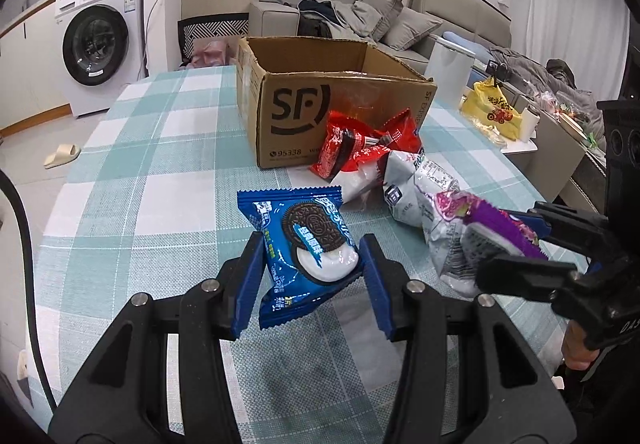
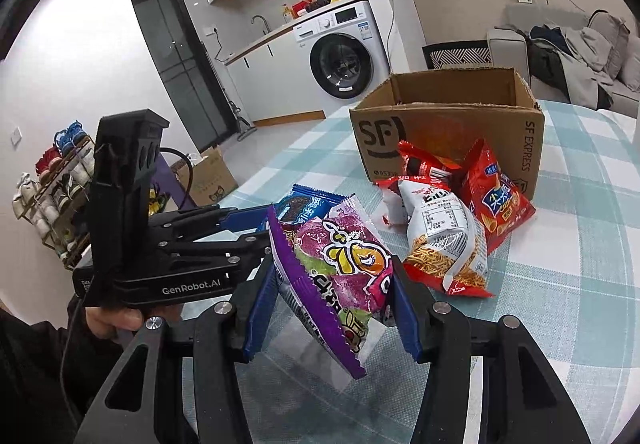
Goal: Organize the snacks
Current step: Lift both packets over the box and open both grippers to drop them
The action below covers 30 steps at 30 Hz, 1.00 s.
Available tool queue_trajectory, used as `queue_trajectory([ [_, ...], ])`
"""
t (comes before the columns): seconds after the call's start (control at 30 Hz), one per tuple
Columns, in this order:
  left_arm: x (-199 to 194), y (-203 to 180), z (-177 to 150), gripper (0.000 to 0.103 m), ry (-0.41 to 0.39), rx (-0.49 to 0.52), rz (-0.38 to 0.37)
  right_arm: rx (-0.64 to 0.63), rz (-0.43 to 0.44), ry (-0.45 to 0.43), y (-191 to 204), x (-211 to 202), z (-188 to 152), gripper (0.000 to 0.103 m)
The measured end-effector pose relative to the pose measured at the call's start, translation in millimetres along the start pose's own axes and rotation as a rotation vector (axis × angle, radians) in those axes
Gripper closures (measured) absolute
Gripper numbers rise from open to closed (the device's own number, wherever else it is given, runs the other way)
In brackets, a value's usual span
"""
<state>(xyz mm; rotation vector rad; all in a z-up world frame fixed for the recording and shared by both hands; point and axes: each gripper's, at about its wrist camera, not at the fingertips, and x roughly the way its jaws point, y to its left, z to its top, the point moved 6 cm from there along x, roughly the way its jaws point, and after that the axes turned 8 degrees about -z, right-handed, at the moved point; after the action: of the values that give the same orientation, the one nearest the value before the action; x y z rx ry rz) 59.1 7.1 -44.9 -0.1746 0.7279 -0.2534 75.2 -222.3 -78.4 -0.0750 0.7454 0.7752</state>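
My left gripper is shut on a blue Oreo packet, held just above the checked tablecloth. My right gripper is shut on a purple snack bag and holds it tilted above the table. It also shows at the right of the left wrist view with the purple bag. An open SF cardboard box stands behind. In front of it lie a red packet, a white noodle bag and a red chip bag.
A washing machine and a counter stand at the far left. A grey sofa with clothes is behind the box. A yellow bag sits on a low table to the right. A shoe rack stands on the floor.
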Motion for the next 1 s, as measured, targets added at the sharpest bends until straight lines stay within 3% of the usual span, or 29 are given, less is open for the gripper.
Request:
queue_trajectory([
  [0.6,-21.6,-2.9,15.1,0.058,-0.054,-0.012,-0.004,0.069,0.065,-0.110,-4.4,-34.0,28.1,0.049],
  [1.0,-30.3,-8.6,44.4,0.058,-0.108,0.005,-0.004,0.065,-0.006,-0.160,-12.0,-40.2,58.4,0.049],
])
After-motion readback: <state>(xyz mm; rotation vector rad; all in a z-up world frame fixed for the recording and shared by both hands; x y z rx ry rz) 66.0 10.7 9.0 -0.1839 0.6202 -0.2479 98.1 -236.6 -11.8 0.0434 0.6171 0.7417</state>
